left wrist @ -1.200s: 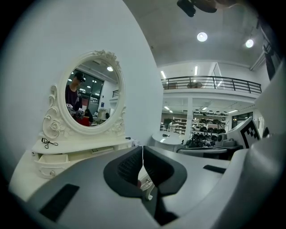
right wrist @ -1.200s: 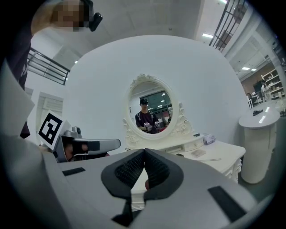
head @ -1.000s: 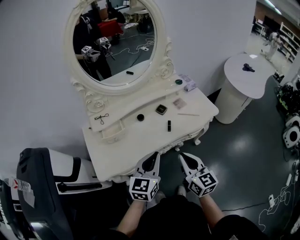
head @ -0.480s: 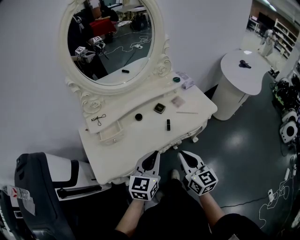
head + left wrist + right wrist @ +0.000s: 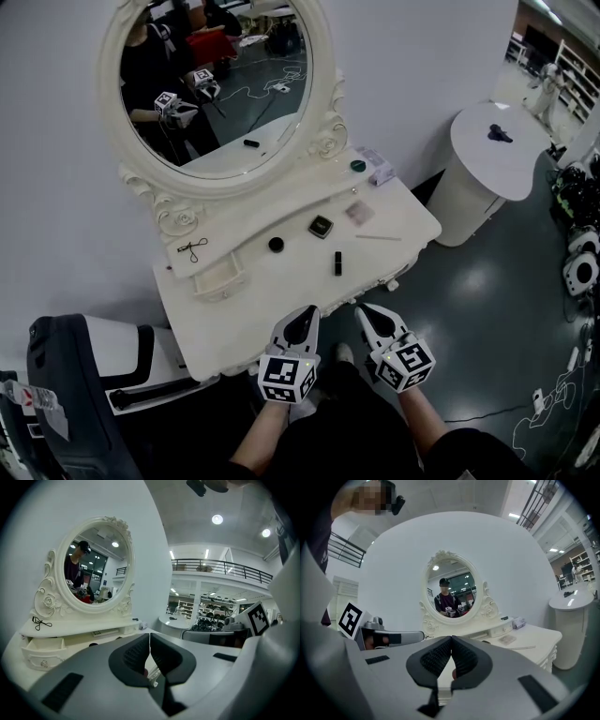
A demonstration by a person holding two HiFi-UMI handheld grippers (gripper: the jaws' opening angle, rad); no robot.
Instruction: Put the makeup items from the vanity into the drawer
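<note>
While I am holding my left tongs [image 5: 302, 315] and right tongs [image 5: 368, 315] pressed together and empty short of the vanity [image 5: 272, 300], the black tube [image 5: 337, 263], compact [image 5: 322, 226] and round pot [image 5: 276, 245] are lying loose on its top, so I am risking shoving one off the edge with shut tips.

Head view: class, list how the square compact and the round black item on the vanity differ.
The square compact has corners and a paler centre; the round black item is an all-dark disc. The compact lies to the right, the round item to the left, nearer the small drawer. Both sit on the vanity top, untouched.
</note>
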